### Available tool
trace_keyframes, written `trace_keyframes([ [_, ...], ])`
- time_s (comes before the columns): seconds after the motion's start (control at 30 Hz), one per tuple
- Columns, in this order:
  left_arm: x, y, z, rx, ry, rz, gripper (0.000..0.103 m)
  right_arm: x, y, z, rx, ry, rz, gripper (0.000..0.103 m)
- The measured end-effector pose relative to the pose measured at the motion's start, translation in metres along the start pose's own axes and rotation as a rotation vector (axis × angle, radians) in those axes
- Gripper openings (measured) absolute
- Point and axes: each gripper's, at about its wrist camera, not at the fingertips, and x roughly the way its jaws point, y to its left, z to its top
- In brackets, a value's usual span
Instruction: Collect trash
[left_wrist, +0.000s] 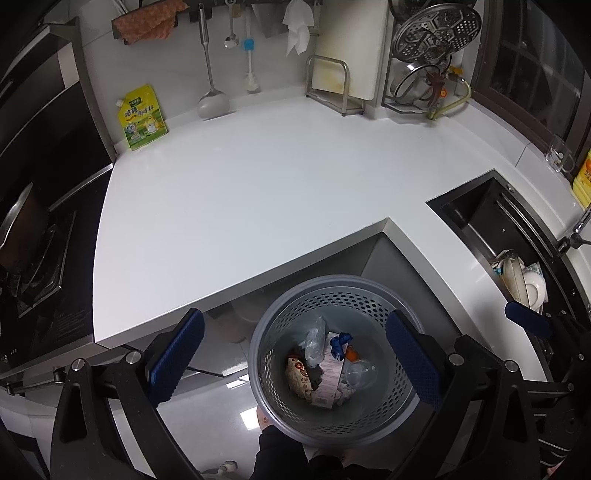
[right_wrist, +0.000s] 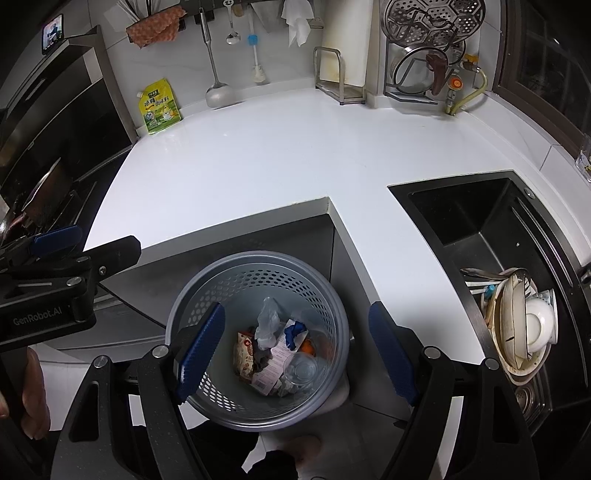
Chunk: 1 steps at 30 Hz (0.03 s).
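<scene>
White L-shaped countertop (left_wrist: 236, 206) fills the kitchen corner, and everything else is placed from the grey perforated waste basket (left_wrist: 266, 354) standing on the floor in the counter's inner angle. Inside the basket lies the collected trash: a crumpled clear plastic bag (left_wrist: 314, 341), a red snack wrapper (left_wrist: 300, 376), a printed carton (left_wrist: 330, 380), a blue scrap (left_wrist: 339, 341), something small and orange (left_wrist: 351, 354) and a clear plastic cup (left_wrist: 360, 373). Directly above the basket the left gripper (left_wrist: 295, 363) hangs with its blue-padded jaws spread wide and nothing between them. The right gripper (right_wrist: 297, 349) is also over the basket, jaws parted and empty. Right of the basket a dark sink (right_wrist: 476, 221) is set into the counter, with stacked dishes (right_wrist: 524, 321) at its near end. Left of the basket is a black hob with a pan (left_wrist: 18, 229). Far behind the basket, against the wall, stand a yellow seasoning pouch (left_wrist: 142, 118), a hanging ladle (left_wrist: 212, 99), a cutting board in a rack (left_wrist: 343, 59) and a steamer tray (left_wrist: 436, 31). Just below the basket a dark sleeve (left_wrist: 277, 454) shows
</scene>
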Motion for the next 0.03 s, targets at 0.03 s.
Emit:
trace_keyframes([
  [0.03, -0.0002, 0.0, -0.0004, 0.0, 0.0, 0.0, 0.097, 0.0004, 0.0001, 0.0006, 0.0, 0.0, 0.0, 0.076],
])
